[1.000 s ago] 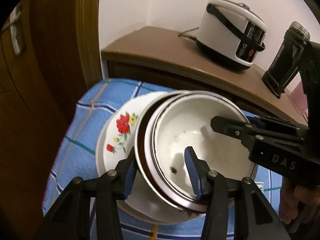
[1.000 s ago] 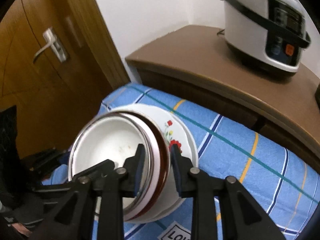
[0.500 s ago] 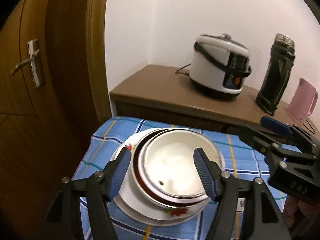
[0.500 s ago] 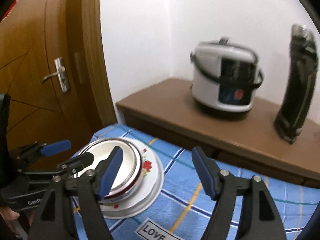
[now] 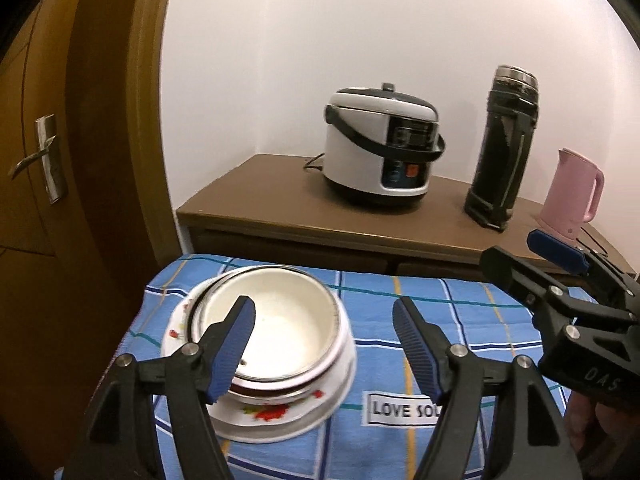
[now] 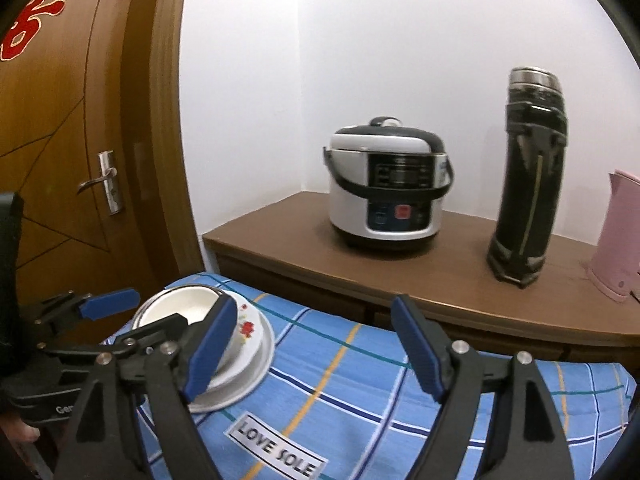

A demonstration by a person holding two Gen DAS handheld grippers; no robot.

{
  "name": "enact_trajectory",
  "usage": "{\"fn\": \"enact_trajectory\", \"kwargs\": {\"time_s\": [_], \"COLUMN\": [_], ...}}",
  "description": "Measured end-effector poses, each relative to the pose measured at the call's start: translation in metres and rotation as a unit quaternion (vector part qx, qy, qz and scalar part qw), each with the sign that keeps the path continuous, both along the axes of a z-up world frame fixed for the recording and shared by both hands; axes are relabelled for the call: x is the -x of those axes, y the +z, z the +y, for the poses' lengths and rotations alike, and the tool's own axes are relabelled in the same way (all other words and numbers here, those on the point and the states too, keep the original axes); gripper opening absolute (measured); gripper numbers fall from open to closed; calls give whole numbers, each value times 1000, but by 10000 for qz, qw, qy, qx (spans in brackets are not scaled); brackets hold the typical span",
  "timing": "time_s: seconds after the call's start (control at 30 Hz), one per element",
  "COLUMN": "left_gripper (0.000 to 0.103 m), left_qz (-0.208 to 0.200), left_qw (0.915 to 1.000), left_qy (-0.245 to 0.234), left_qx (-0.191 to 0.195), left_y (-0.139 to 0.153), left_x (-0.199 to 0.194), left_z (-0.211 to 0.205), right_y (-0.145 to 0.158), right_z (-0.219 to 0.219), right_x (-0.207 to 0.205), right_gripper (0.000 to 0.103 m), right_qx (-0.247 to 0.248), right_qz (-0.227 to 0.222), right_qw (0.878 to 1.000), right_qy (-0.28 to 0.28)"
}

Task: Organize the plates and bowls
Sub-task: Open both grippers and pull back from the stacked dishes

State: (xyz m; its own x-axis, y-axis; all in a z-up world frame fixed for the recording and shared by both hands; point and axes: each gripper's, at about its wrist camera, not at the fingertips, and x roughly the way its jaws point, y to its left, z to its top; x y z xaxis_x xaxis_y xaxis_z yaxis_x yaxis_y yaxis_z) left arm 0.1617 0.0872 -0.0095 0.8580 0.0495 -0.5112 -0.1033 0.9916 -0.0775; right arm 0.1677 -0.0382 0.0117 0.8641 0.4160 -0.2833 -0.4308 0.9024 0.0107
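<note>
Here the left gripper (image 5: 324, 344) has its blue-padded fingers (image 5: 234, 344) spread wide apart, holding nothing. The left pad sits in front of the near rim of the white bowl (image 5: 280, 320), though whether it touches the bowl or merely overlaps it from above is hard to tell through the fisheye lens. The right gripper (image 6: 310, 346) is likewise splayed wide and empty, its fingers (image 6: 418, 350) above the cloth, its left pad overlapping the stack in the right wrist view.

The white bowl is nested on top of a stack: beneath it shows a dark brown-red rim of a second bowl (image 5: 256, 394), and both rest in a white floral plate (image 5: 276, 414) with red flowers on its edge. The stack stands at the far left part of the blue checked tablecloth (image 5: 460, 312), close to the corner near the door. A white label reading "LOVE SOLE" (image 6: 276, 454) lies on the cloth just beside the stack, toward the camera.

Behind the cloth-covered surface runs a brown wooden cabinet (image 6: 280, 220). On it stand a white and black rice cooker (image 6: 386, 188), a tall black thermos (image 6: 528, 176) and a pink kettle (image 5: 572, 196), set well apart from the dishes. To the left is a wooden door (image 6: 60, 120) with a metal handle (image 6: 106, 182) and a red character at its top.
</note>
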Motion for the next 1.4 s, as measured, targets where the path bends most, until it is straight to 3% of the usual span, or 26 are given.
{"fn": "enact_trajectory", "kwargs": {"time_s": [0.6, 0.83, 1.07, 1.4], "left_gripper": [73, 74, 74, 74], "left_qz": [-415, -377, -357, -332], "left_qw": [9988, 9990, 9985, 9984], "left_qy": [-207, -180, -206, -271], "left_qx": [-138, -150, -359, -360], "left_y": [-2, -11, -13, -20], "left_x": [-3, -11, -17, -22], "left_z": [-43, -50, -66, -85], "right_y": [-8, -16, -23, -24], "right_z": [-43, -56, -73, -88], "right_x": [3, -9, -18, -20], "right_gripper": [85, 85, 88, 90], "right_qx": [-180, -255, -440, -383], "right_qz": [-524, -672, -587, -621], "right_qw": [9973, 9950, 9936, 9918], "right_qy": [-479, -689, -856, -1049]}}
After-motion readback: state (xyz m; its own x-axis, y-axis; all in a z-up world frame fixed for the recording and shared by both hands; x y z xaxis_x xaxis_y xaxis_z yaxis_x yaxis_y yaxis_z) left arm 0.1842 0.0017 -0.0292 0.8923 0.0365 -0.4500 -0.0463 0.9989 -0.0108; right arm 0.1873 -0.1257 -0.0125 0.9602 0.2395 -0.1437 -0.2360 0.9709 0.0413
